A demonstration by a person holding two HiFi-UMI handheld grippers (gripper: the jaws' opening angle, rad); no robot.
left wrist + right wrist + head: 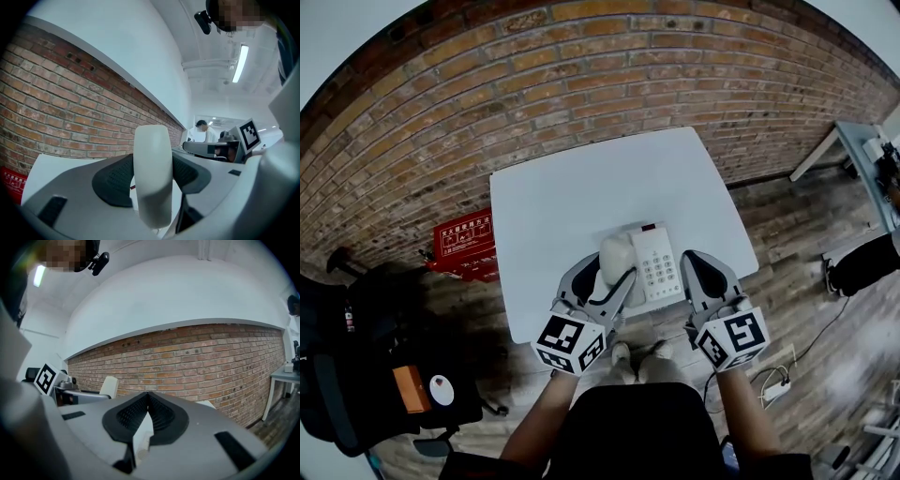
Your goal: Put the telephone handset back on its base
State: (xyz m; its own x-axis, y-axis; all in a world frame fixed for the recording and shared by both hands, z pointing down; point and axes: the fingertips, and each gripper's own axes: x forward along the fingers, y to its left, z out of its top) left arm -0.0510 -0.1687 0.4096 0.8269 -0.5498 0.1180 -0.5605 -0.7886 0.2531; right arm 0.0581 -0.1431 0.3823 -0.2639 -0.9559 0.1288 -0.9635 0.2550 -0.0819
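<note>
A white telephone base (pixel 657 266) with a keypad sits near the front edge of the white table (pixel 553 202). The white handset (pixel 616 255) is over the base's left side; I cannot tell whether it rests on it. My left gripper (pixel 613 276) is shut on the handset (pixel 152 173), which stands between the two dark pads. From the right gripper view the handset (pixel 109 386) shows at the left, in the left gripper. My right gripper (pixel 695 261) hovers just right of the base, its jaws (pixel 148 398) shut with nothing between them.
A brick wall (pixel 581 84) runs behind the table. A red box (pixel 465 246) stands on the floor to the left, with black bags (pixel 366 375) nearer me. Another table (pixel 861 141) is at the far right. A power strip (pixel 773 386) lies on the wooden floor.
</note>
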